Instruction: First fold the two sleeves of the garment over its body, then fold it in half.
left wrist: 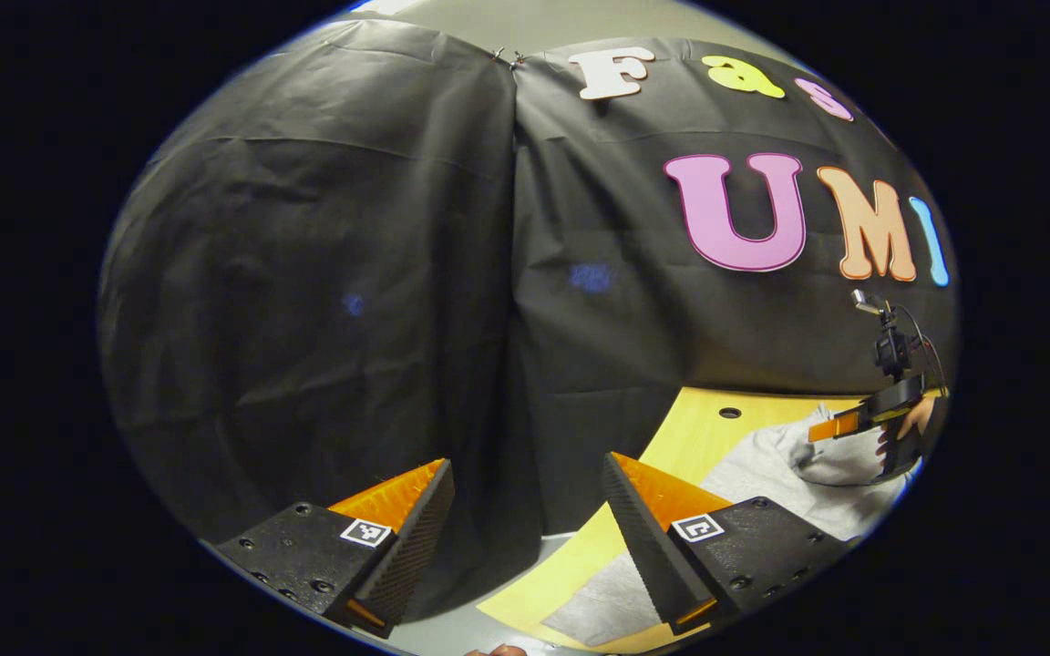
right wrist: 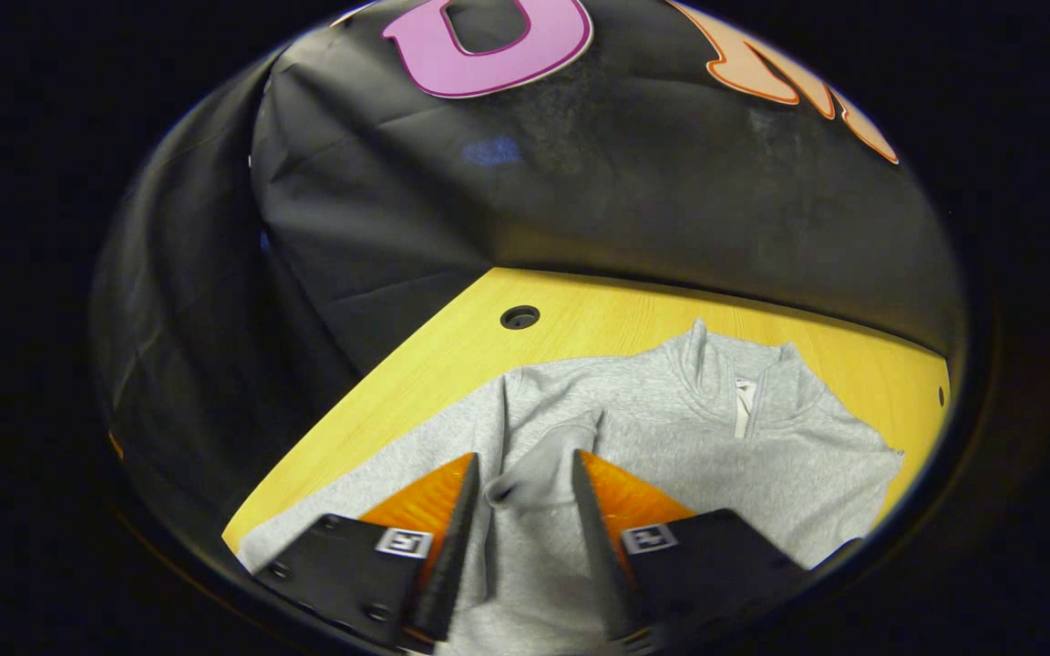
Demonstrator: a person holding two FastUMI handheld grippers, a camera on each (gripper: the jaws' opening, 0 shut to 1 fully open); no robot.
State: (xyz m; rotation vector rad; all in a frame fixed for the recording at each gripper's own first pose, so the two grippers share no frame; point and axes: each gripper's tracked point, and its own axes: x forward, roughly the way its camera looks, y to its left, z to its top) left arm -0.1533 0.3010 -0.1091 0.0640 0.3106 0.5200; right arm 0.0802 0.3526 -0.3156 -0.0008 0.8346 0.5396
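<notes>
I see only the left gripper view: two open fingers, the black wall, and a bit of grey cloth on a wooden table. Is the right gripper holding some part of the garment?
Observer: In the right gripper view, the right gripper is over the grey sweatshirt, and a sleeve cuff lies between its fingers; the fingers stand apart and do not press on it.
Operator: Is a sleeve already folded?
Observer: One sleeve lies across the body, its cuff near the chest.
Operator: How does the garment lie?
Observer: Flat, front up, with the zip collar toward the wall.
Operator: Anything else on the table?
Observer: A round hole in the table, beyond the shoulder.
</notes>
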